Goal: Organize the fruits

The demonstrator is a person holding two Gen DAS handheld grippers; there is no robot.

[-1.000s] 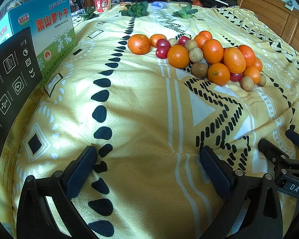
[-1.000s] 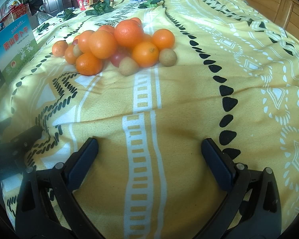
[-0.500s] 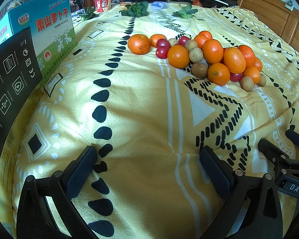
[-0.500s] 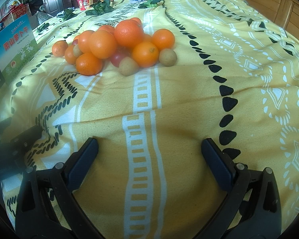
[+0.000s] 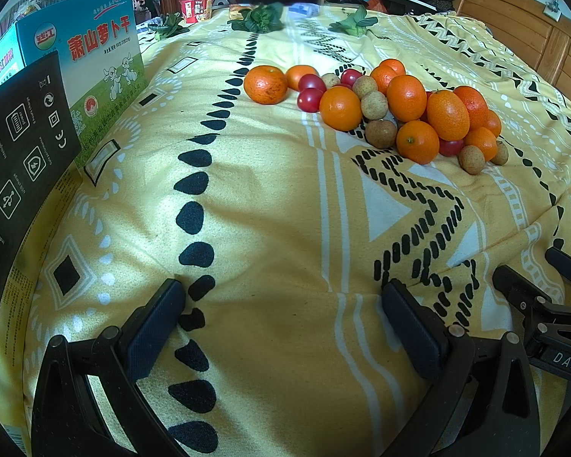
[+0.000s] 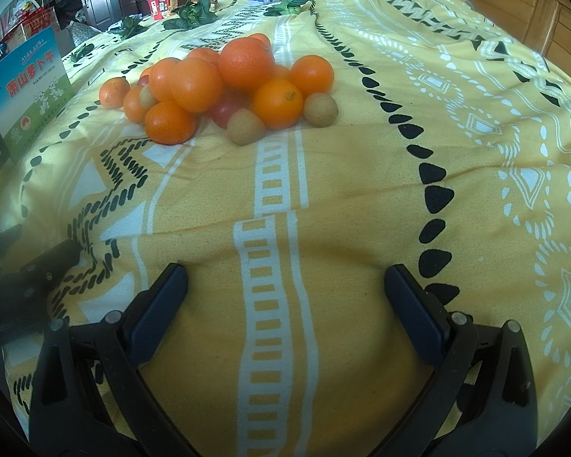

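Ahead of both grippers, a heap of fruit lies on a yellow bedspread patterned with black drops and white bands. Well apart from the left gripper, up and slightly to its right, the pile spreads in a loose band: glossy oranges of mixed sizes, small shiny red tomatoes at its near-left end, and dull brown round fruits tucked among them. One flatter orange sits at the left end, touching the rest. From the right gripper, the same heap lies ahead and to its left, the oranges stacked in a mound with two brown fruits along its near edge. Both grippers hover low over the cloth with their jaws spread wide, nothing between them. Left of the left gripper, a blue and green carton stands upright, with a black box just beside it. Green leafy vegetables lie far beyond the fruit.
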